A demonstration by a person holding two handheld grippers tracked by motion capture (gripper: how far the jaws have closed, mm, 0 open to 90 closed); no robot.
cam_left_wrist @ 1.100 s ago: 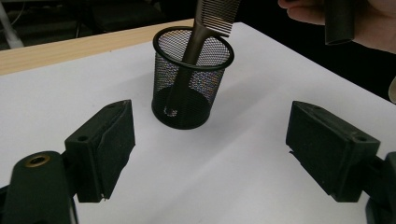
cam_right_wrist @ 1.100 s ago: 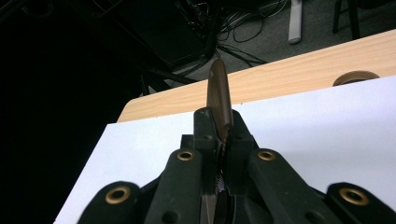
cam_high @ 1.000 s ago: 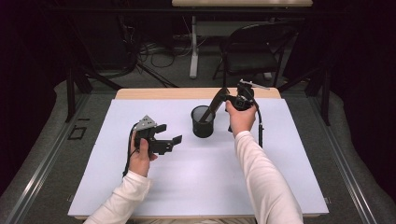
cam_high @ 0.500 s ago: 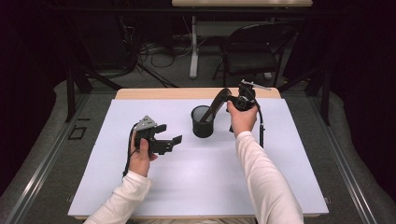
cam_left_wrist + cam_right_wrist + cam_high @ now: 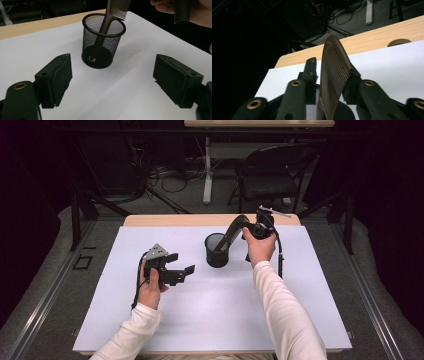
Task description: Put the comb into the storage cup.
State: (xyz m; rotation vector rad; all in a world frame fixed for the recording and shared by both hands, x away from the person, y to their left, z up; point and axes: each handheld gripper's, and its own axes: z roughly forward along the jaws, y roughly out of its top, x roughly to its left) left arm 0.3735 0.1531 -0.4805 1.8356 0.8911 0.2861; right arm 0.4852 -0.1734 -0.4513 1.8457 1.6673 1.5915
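A black mesh cup (image 5: 217, 251) stands upright on the white table cover (image 5: 200, 320), just behind its middle. A brown comb (image 5: 232, 231) leans out of the cup toward the right, handle down inside. My right gripper (image 5: 248, 224) is shut on the comb's toothed upper end. In the right gripper view the comb (image 5: 334, 75) sits between the two jaws of that gripper (image 5: 330, 80), above the cup's rim (image 5: 312, 110). My left gripper (image 5: 181, 263) hovers left of the cup, open and holding nothing. Its view looks at the cup (image 5: 101, 42) and the comb (image 5: 117, 8) between widely parted jaws.
A wooden table edge (image 5: 200, 220) runs behind the white cover, with a round cable hole (image 5: 399, 42) in it. A black chair (image 5: 270, 175) and floor cables (image 5: 165, 175) lie beyond the table. Bare white cover stretches in front of the cup.
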